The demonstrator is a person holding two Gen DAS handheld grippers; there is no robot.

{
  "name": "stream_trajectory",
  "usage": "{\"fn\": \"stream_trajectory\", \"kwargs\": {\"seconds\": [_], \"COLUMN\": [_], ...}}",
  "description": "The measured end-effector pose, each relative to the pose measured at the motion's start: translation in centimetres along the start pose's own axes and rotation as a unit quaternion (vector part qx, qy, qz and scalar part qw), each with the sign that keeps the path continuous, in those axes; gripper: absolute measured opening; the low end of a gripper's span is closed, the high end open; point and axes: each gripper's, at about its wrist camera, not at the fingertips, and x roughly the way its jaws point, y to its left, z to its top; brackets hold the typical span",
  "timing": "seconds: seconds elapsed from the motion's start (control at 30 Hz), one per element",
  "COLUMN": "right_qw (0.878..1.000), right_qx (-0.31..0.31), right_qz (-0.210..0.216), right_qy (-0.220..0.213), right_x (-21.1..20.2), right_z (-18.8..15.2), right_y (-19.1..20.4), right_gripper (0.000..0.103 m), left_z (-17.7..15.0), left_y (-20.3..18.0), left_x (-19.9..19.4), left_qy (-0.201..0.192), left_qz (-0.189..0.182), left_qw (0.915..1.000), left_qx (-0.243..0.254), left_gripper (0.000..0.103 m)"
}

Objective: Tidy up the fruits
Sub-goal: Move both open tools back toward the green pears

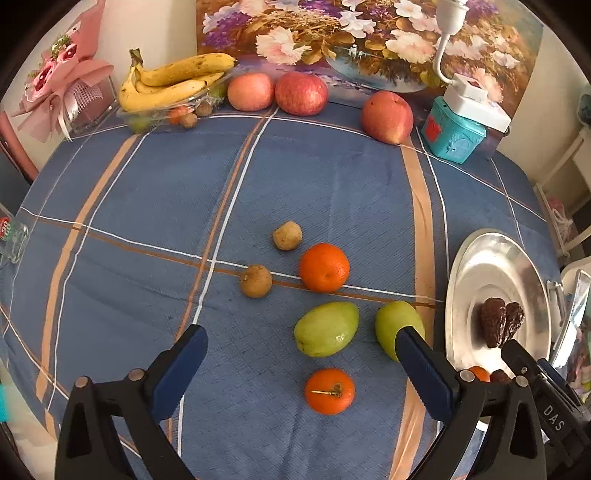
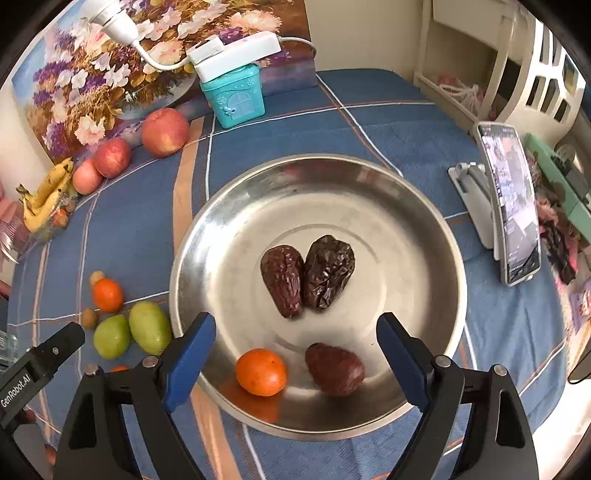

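The right gripper (image 2: 295, 354) tilts steeply down over the steel plate (image 2: 424, 229), fingers apart, nothing between them. The left gripper (image 1: 301, 365), beside the plate, tilts down likewise, jaws wide and empty.

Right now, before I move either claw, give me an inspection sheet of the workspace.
Surface: blue plaid tablecloth, flat.
Job's things: steel plate holds three dates and one tangerine; on the cloth, two tangerines, two green fruits, two longans.
Clutter: apples, bananas, teal box, phone on stand.
Claws: left claw open, empty; right claw open over plate, empty.
Cables: white cord behind plate.
Surroundings: flower painting, white shelf.
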Motion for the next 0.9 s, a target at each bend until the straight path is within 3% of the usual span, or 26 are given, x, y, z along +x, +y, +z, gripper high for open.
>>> {"fn": "stream_trajectory", "kwargs": {"seconds": [0.27,0.37,0.63,0.9], "right_qw": [1.000,1.000,1.000,0.999], "right_qx": [0.001,-0.001,-0.016,-0.035], "right_qz": [0.000,-0.004,-0.006,0.015], "right_qy": [0.003,0.000,-0.009,-0.001], "right_x": [0.4,0.4,0.2,0.6], "right_z": [-0.1,-0.1,-0.1,-0.5], "right_y": [-0.1,-0.1,0.6,2.3], "right_gripper": [0.089,0.099,0.099,0.099], "left_z": [0.0,0.1,0.5,0.7], "left_y": [0.7,1.0,2.1,3.5], "left_x": [-0.1,-0.3,-0.4,-0.6], "left_qy": [-0.010,-0.016,-0.026,-0.043], "left_qz": [0.007,0.008,0.016,0.000], "left_qw": [0.9998,0.9997,0.9994,0.9984], "left_qx": [-0.014,-0.016,-0.015,-0.038], "left_gripper": [0.103,0.103,0.103,0.103]}}
